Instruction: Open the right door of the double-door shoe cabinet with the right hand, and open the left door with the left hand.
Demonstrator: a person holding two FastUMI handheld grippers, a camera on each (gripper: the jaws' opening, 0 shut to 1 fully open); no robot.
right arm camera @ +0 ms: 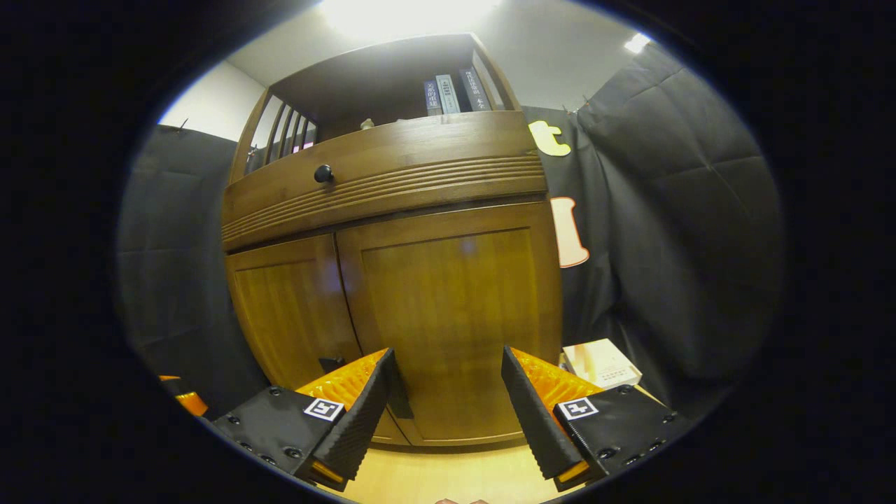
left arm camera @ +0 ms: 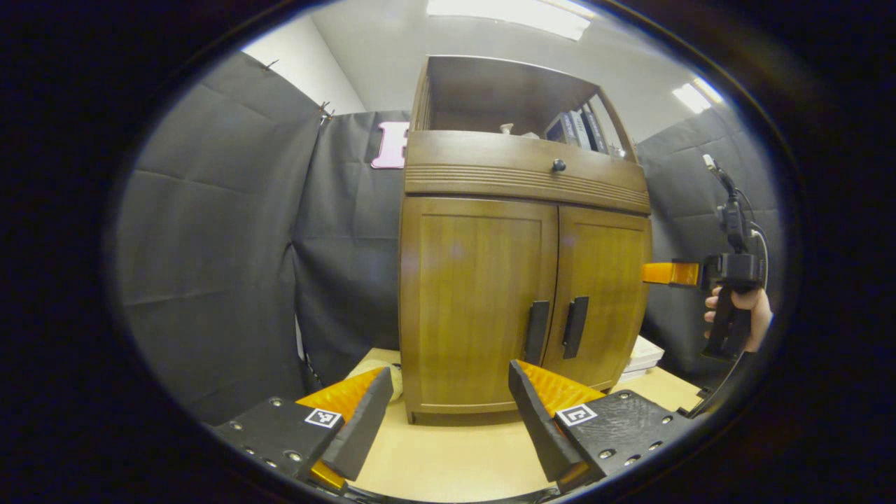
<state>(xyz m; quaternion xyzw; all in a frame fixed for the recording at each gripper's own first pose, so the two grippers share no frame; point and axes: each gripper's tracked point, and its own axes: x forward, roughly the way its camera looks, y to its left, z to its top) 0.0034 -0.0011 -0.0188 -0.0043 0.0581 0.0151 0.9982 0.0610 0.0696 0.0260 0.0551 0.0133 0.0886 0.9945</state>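
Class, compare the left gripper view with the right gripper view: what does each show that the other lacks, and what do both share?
Left gripper view alone: both door handles in full, side by side, and the right gripper held in a hand beside the cabinet.

Right gripper view alone: slats in the upper shelf's side, and the right gripper open close to the right door.

Both: the cabinet with doors closed, drawer knob, books, tabletop.

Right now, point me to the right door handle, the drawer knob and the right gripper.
right door handle (left arm camera: 575, 327), left gripper view, mid-bar.
drawer knob (left arm camera: 558, 166), left gripper view, knob face.
right gripper (right arm camera: 444, 388), right gripper view, between its fingertips.
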